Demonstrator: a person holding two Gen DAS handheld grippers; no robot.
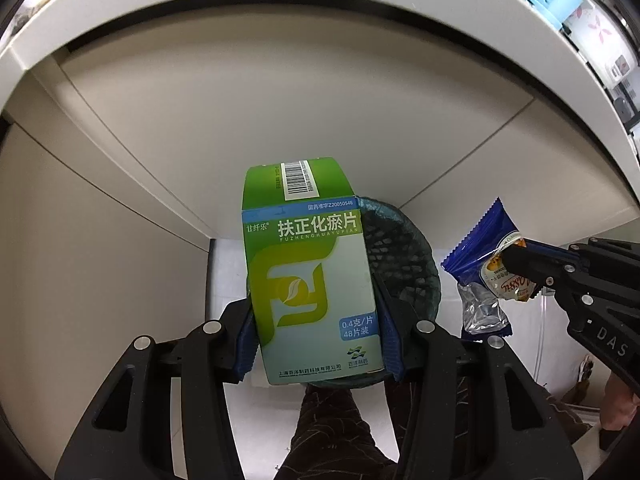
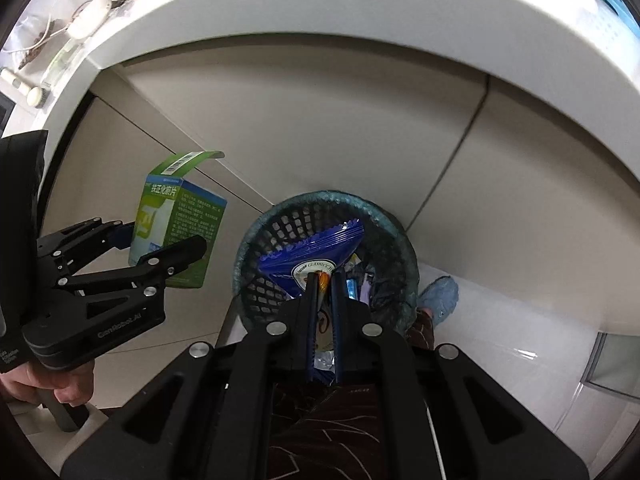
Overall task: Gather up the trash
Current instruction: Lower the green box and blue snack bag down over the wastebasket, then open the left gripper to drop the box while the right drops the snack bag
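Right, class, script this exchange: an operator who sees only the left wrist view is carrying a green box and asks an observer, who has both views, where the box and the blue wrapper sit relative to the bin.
Operator: My box covers most of the bin. Is it above the opening?
Observer: No. From the right wrist view it hangs left of the rim, outside it, gripped by the left claw.
Operator: And the blue wrapper?
Observer: That one is over the opening, pinched in the shut right claw, with other wrappers already lying in the bin below it.
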